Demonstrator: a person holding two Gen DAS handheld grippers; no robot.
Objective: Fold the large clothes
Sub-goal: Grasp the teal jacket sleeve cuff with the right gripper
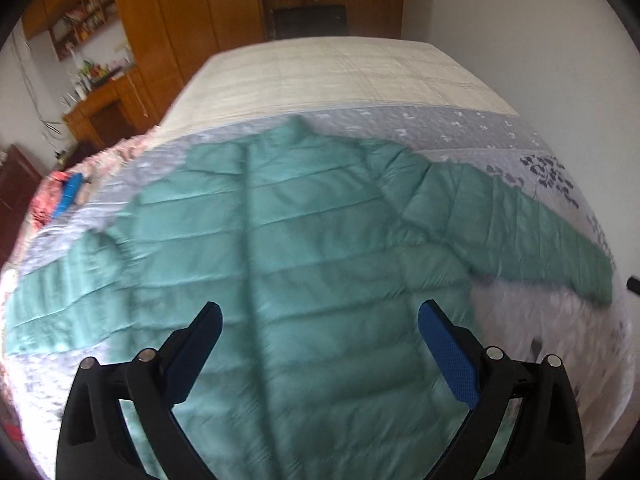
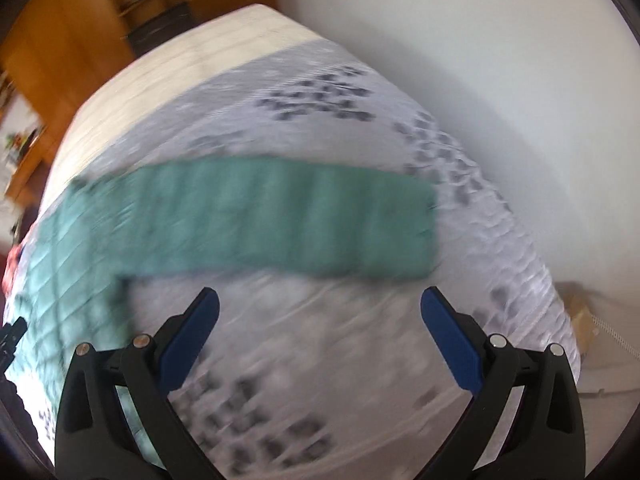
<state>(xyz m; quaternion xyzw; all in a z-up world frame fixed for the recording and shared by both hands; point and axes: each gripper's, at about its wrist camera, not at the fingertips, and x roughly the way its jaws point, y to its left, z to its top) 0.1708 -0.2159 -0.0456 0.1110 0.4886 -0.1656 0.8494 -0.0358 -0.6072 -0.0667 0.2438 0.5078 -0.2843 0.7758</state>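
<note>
A green quilted puffer jacket (image 1: 288, 240) is seen spread flat across the middle of the left wrist view, on a grey-and-white patterned bedspread (image 1: 440, 124) that covers the near part of a bed. The collar is pointed toward the upper centre of the frame and the hem toward the bottom edge. One sleeve (image 1: 520, 232) is stretched out toward the right edge of that view, and the other sleeve (image 1: 52, 292) toward the left edge. No fold can be made out in the body or in either sleeve, so the task is judged to be at its very start: the garment has been laid out, while both sleeves and the body are yet to be folded.

The left gripper (image 1: 320, 320) is held above the lower part of the jacket with its jaws spread wide and nothing between them. The right gripper (image 2: 320, 308) is likewise released and empty, held over bare bedspread (image 2: 320, 340) in the lower centre of the right wrist view, with the outstretched sleeve (image 2: 280, 216) lying across the middle of that frame just beyond the fingertips. The right wrist view is blurred, so finer detail there cannot be told. A wooden wardrobe (image 1: 192, 12) is seen at the upper left.
</note>
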